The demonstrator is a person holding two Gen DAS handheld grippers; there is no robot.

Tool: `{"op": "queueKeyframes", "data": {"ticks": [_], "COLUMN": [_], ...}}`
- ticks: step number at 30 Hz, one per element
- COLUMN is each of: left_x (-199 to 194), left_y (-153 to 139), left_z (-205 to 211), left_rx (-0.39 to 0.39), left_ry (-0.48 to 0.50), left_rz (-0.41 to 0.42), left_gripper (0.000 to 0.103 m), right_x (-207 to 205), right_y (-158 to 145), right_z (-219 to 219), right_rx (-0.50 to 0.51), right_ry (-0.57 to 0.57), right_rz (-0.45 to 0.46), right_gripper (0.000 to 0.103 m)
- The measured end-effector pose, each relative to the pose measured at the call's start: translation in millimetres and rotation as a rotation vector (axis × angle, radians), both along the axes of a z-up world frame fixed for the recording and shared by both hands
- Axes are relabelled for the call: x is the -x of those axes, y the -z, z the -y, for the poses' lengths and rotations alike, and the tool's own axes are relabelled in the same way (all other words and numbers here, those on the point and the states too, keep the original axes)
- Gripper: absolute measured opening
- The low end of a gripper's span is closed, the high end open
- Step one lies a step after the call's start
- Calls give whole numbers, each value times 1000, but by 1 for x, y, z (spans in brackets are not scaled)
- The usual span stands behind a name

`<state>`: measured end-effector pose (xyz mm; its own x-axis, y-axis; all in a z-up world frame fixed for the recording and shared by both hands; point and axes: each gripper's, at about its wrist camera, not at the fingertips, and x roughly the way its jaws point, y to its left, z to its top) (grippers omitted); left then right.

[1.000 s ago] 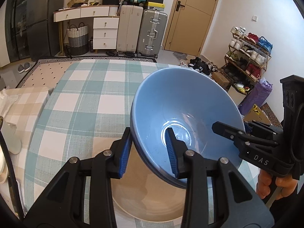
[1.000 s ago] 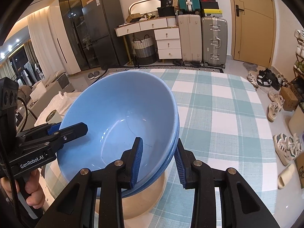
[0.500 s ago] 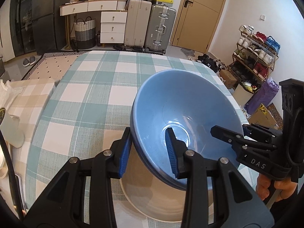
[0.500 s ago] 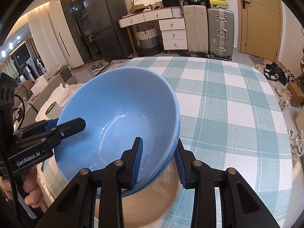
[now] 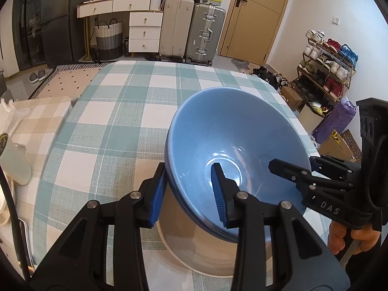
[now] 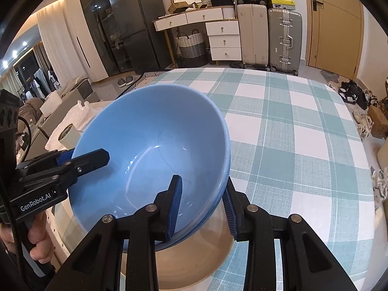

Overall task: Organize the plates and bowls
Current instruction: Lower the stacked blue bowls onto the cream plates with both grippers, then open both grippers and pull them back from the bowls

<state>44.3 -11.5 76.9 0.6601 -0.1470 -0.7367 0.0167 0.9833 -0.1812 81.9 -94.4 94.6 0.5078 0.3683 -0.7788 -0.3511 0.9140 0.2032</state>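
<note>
Two nested blue bowls (image 5: pixel 232 145) tilt above a beige plate (image 5: pixel 194 254) lying flat on the worktop.

Ahead of both claws, the checked tablecloth (image 5: pixel 135 111) lies bare. Between them, stacked blue bowls (image 6: pixel 155 145) and a beige plate (image 6: pixel 194 254) block passage.

Table (image 5: pixel 126 101) – teal-checked cloth (image 6: pixel 291 145), beige plate (image 5: pixel 194 254) on it

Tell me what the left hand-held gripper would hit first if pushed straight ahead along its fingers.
The left hand-held gripper already straddles the rim of the stacked glossy blue ceramic bowls. Pushed on, its inner finger would probably meet the bowl's inside wall first, though depth is hard to judge here.
</note>
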Motion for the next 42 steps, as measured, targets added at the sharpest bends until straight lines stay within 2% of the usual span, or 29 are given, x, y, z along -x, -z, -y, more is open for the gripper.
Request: {"op": "queueKeyframes", "data": {"ticks": [15, 18, 20, 22, 24, 25, 29, 32, 34, 37, 42], "left_x": [-4, -4, -3, -2, 1, 3, 6, 8, 12, 19, 39], "left_y": [13, 15, 14, 12, 10, 8, 5, 3, 1, -5, -18], "left_z": [-3, -3, -2, -1, 0, 0, -2, -2, -4, -6, -6], "left_rx": [11, 10, 1, -20, -39, -42, -45, -55, -47, -33, -63], "left_ry": [6, 12, 14, 13, 12, 13, 12, 6, 6, 16, 34], "left_rz": [-28, -33, -21, -9, 11, 24, 40, 53, 70, 114, 196], "left_gripper": [33, 37, 42, 52, 70, 73, 80, 83, 102, 101, 101], "right_x": [-1, 0, 1, 3, 5, 6, 9, 14, 17, 23, 39], "right_y": [1, 0, -2, -5, -6, -7, -11, -17, -21, -28, -40], "right_z": [1, 1, 1, 1, 1, 2, 11, 20, 28, 37, 49], "right_rx": [2, 2, 2, 8, 26, 30, 17, 30, 27, 19, 24], "right_ry": [-2, -8, -8, -9, -7, -5, 9, 26, 33, 40, 26], "right_rz": [6, 9, 14, 19, 33, 37, 43, 57, 66, 80, 144], "right_gripper": [34, 36, 41, 45, 51, 55, 83, 88, 92, 97, 102]}}
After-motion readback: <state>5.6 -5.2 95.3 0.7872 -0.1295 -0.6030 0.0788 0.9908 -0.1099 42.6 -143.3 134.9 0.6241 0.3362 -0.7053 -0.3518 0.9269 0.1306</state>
